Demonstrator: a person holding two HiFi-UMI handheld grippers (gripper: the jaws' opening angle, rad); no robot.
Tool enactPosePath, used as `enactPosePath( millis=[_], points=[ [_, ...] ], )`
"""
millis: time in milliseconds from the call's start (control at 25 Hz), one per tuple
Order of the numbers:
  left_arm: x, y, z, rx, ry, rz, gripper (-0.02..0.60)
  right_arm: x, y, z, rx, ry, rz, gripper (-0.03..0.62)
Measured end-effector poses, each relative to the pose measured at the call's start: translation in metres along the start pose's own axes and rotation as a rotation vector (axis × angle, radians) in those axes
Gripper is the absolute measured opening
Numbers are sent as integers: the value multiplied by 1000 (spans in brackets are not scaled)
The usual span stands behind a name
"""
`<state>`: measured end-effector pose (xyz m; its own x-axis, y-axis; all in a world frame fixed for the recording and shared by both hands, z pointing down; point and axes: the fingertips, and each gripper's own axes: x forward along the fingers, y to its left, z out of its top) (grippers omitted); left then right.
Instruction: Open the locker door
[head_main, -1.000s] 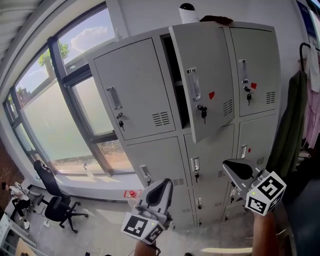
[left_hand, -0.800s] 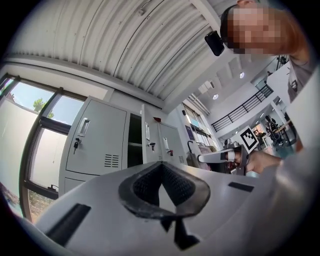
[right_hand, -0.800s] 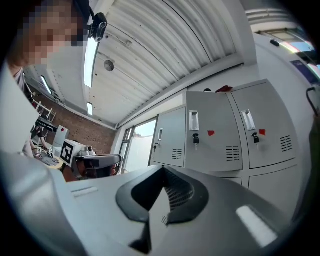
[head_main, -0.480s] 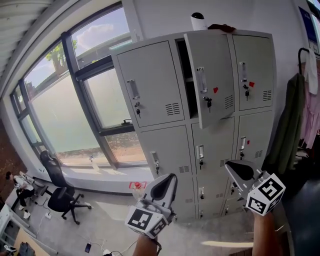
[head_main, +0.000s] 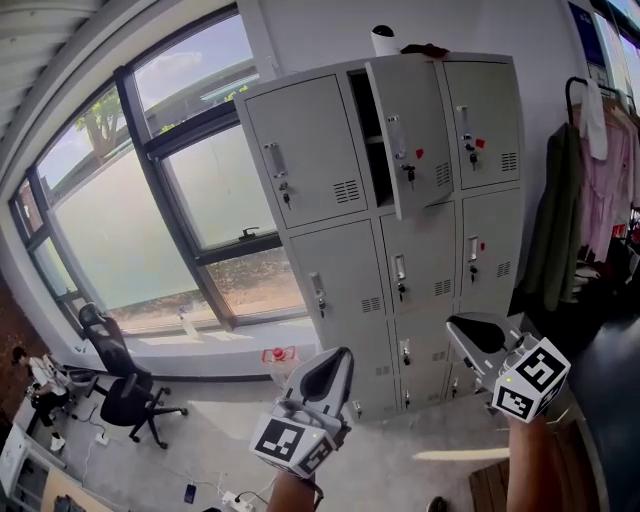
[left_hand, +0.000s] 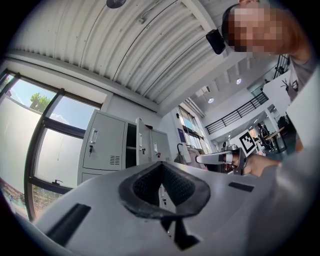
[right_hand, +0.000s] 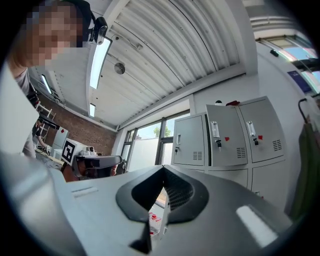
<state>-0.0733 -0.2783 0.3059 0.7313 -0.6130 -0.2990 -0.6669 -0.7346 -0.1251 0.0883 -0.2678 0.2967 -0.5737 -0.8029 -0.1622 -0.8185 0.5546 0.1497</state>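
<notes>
Grey plastic jaws of the left gripper (head_main: 325, 372) are pressed together with nothing between them. To its right, the right gripper (head_main: 478, 338) is likewise closed and empty, and both tilt slightly upward. Ahead of and above both, well apart from them, stands the pale grey metal locker bank (head_main: 300, 150). Its top middle door (head_main: 412, 135), a key hanging in its lock, is swung partly out, showing a dark compartment behind. Dark green clothing (head_main: 555, 220) hangs right of the right gripper. A black office chair (head_main: 125, 395) sits far left of the left gripper.
</notes>
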Motion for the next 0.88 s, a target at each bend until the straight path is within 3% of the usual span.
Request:
enactPosePath(
  millis=[400, 880],
  points=[
    [-66, -64, 47, -4, -19, -30, 6, -66, 74, 39, -15, -4, 4, -6],
    [-131, -163, 78, -20, -27, 16, 6, -175, 130, 58, -14, -13, 24, -6]
  ],
)
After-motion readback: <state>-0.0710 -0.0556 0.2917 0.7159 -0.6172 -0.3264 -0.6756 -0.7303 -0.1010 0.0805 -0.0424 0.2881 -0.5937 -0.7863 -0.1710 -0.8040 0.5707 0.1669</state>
